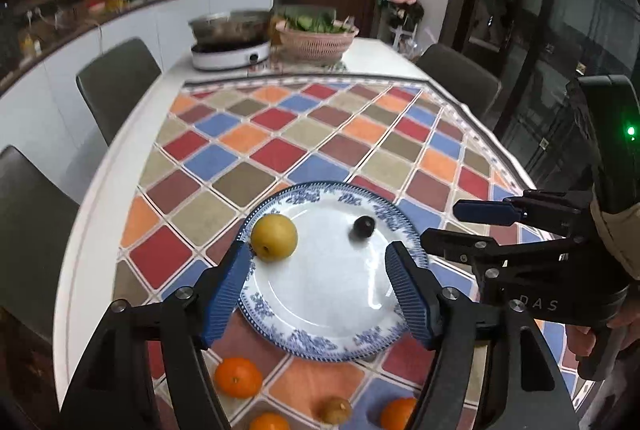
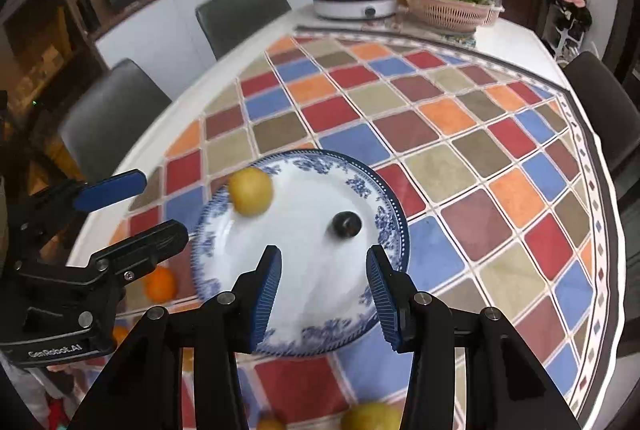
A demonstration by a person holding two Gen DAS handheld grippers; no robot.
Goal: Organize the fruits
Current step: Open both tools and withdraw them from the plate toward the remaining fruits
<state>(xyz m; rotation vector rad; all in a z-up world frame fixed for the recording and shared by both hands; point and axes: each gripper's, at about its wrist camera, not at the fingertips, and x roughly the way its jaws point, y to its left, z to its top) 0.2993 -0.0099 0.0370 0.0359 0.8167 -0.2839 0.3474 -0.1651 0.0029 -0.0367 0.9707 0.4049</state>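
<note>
A blue-and-white plate [image 1: 320, 344] [image 2: 384, 198] lies on the chequered tablecloth. A yellow round fruit [image 1: 274, 237] [image 2: 251, 197] rests on its left part and a small dark fruit [image 1: 363, 227] [image 2: 346, 225] on its right. My left gripper [image 1: 318, 250] [image 2: 162, 204] hovers open above the plate with nothing between its fingers. My right gripper [image 2: 323, 256] [image 1: 460, 228] is also open and empty, over the plate's near right side. Near the table's front lie oranges [image 1: 238, 377] [image 2: 160, 284], a brownish fruit [image 1: 335, 410] and another yellow fruit [image 2: 370, 417].
At the table's far end stand an induction cooker with a pot [image 1: 230, 52] and a pink basket of greens [image 1: 316, 38]. Dark chairs [image 1: 118, 86] [image 1: 460, 78] line both sides. A person's sleeve and hand [image 1: 616, 230] hold the right gripper.
</note>
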